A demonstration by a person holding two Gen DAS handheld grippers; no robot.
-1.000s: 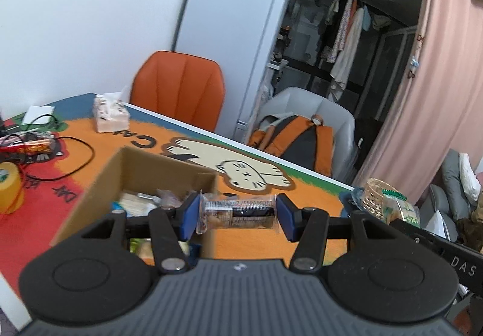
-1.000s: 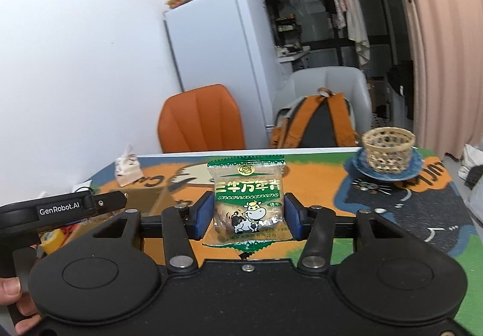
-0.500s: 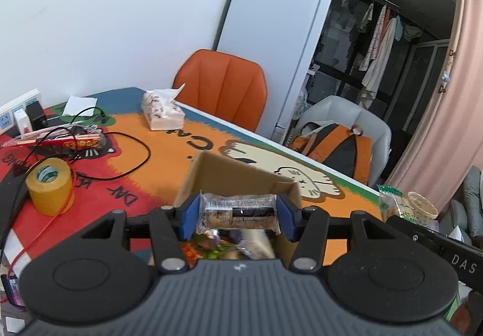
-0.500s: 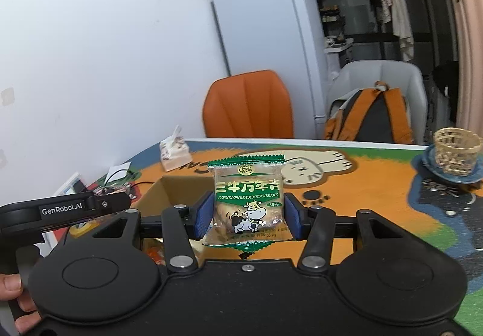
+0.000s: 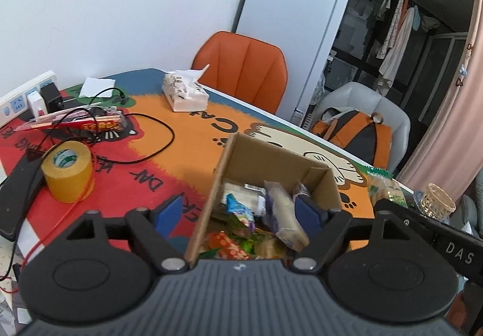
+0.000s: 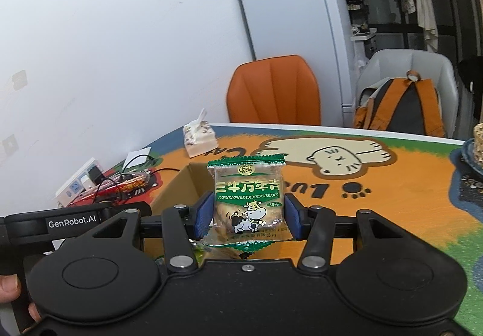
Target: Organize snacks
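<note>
The left tool (image 5: 240,212) is hovering over the open cardboard box (image 5: 273,163), its jaws having just been opening and now standing wide apart; the clear-wrapped biscuit bar (image 5: 285,215) is tipping down between them among the snacks in the box, leaning near the right pad but not pinched. The right tool (image 6: 246,216) is clamping the green cow-print biscuit packet (image 6: 247,203) upright by its two side edges. The box is lying just ahead and below, slightly left, so this hand is next.
</note>
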